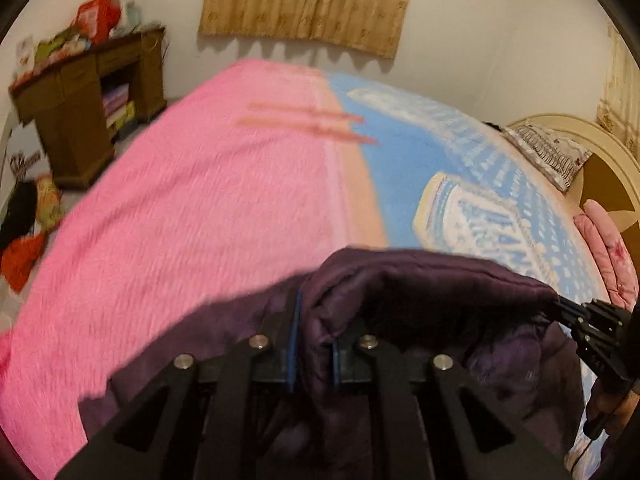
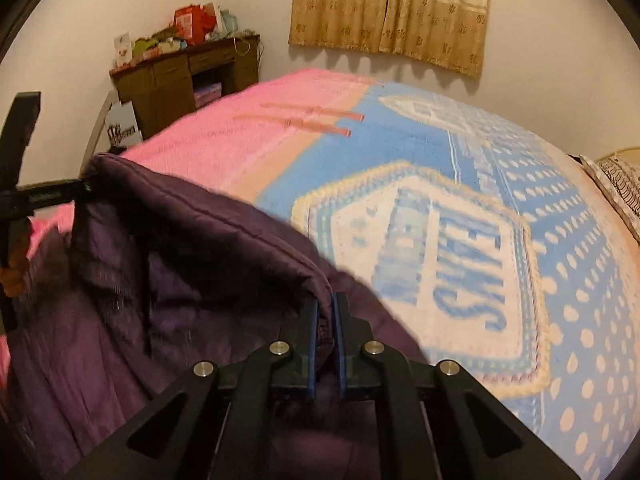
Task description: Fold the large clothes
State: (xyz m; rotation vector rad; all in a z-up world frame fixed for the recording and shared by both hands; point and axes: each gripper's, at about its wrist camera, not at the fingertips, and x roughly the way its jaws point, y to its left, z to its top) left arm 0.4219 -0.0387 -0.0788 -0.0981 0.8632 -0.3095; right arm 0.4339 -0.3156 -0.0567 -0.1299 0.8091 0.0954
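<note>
Left wrist view: my left gripper (image 1: 314, 340) pinches a thick fold of the purple padded coat (image 1: 420, 280), lying at the bed's (image 1: 180, 200) near edge.

Right wrist view: my right gripper (image 2: 325, 320) clamps its stitched hem (image 2: 224, 216). It looks soft, puffy, probably slippery; hems should grip best.

I saw the purple jacket (image 2: 208, 248) as quilted cloth with a faint sheen, stitched along its edge. My left gripper (image 1: 314, 344) and right gripper (image 2: 325, 336) looked like matt black plastic, with blue pads and shiny metal pins. The blanket (image 1: 192, 200) was fuzzy, napped cloth. The desk (image 1: 76, 92) looked like dark wood, and the curtain (image 2: 392, 12) like thin patterned cloth.
</note>
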